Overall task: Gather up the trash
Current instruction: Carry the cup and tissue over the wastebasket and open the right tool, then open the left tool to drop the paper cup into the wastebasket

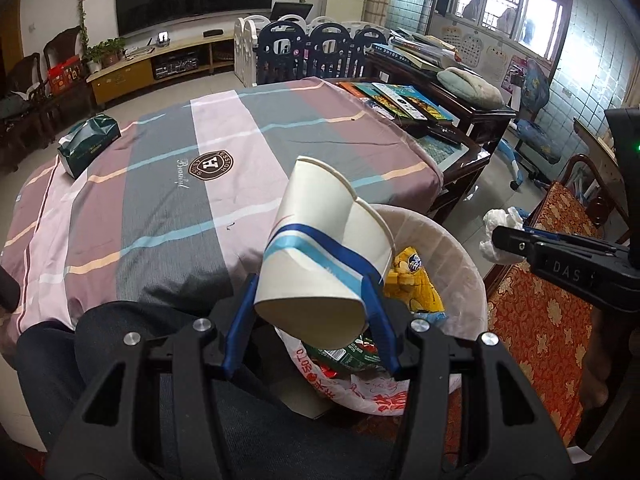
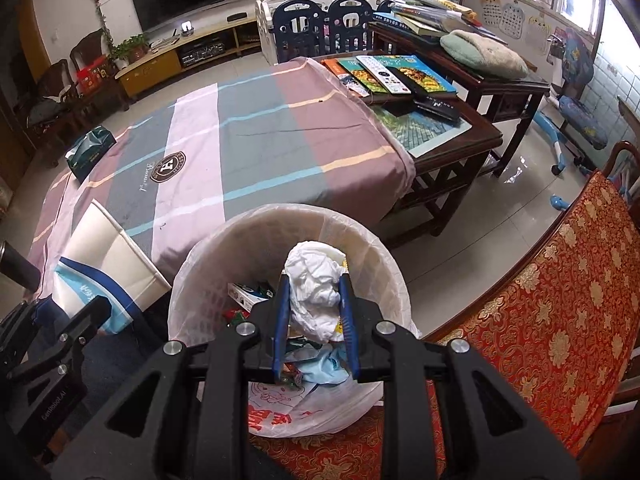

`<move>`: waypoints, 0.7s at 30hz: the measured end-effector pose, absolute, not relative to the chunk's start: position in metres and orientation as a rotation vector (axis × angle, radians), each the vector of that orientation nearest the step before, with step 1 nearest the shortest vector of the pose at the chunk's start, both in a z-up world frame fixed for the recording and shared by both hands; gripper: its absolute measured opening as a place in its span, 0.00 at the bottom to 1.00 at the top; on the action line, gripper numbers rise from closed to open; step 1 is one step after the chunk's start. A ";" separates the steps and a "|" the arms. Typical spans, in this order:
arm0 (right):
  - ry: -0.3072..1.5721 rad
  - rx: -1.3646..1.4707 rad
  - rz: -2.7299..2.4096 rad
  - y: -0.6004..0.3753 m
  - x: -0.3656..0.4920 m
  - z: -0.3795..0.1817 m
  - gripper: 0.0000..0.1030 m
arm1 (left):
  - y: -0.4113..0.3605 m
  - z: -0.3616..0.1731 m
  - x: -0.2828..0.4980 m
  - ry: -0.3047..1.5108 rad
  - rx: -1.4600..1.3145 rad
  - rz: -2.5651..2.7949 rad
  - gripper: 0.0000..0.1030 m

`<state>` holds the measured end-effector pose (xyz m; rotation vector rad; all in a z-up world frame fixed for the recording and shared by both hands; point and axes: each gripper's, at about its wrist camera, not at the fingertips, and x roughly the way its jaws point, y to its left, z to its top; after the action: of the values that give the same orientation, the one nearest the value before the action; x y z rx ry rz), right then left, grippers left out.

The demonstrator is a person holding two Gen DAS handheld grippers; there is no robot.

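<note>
The left gripper (image 1: 312, 280) pinches a squashed white paper cup with blue stripes (image 1: 320, 248) and the right gripper (image 2: 314, 300) clamps a crumpled white tissue (image 2: 316, 292), both above the white lined wastebasket (image 2: 384, 264) below them, seemingly poised for dropping.

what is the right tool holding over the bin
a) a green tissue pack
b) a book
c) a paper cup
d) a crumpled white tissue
d: the right tool is clamped on a crumpled white tissue above the bin, while the cup sits in the left tool.
</note>
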<state>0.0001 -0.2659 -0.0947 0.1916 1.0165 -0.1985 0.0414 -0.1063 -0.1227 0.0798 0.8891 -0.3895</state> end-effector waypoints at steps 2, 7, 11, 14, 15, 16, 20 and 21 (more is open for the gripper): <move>1.033 0.200 -0.183 -0.266 0.002 -0.102 0.24 | -0.107 -0.124 0.042 0.894 0.084 -0.383 0.51; 1.063 0.255 -0.149 -0.273 0.003 -0.109 0.48 | -0.108 -0.127 0.042 0.907 0.086 -0.393 0.51; 0.998 0.292 -0.174 -0.284 0.000 -0.093 0.62 | -0.111 -0.132 0.044 0.932 0.074 -0.425 0.51; 0.949 0.296 -0.200 -0.292 -0.002 -0.082 0.65 | -0.116 -0.137 0.048 0.951 0.068 -0.459 0.51; 0.935 0.298 -0.205 -0.294 -0.003 -0.079 0.66 | -0.119 -0.139 0.049 0.956 0.067 -0.476 0.51; 0.921 0.300 -0.212 -0.296 -0.005 -0.076 0.66 | -0.122 -0.142 0.051 0.960 0.065 -0.496 0.51; 0.859 0.298 -0.247 -0.305 -0.010 -0.065 0.67 | -0.143 -0.151 0.060 0.995 0.061 -0.600 0.52; 0.850 0.295 -0.251 -0.307 -0.011 -0.064 0.67 | -0.150 -0.156 0.061 1.015 0.060 -0.634 0.52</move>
<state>-0.0114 -0.3069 -0.0637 0.2954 0.8497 -0.2509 0.0615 -0.1504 -0.1556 0.0602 1.0145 -0.6337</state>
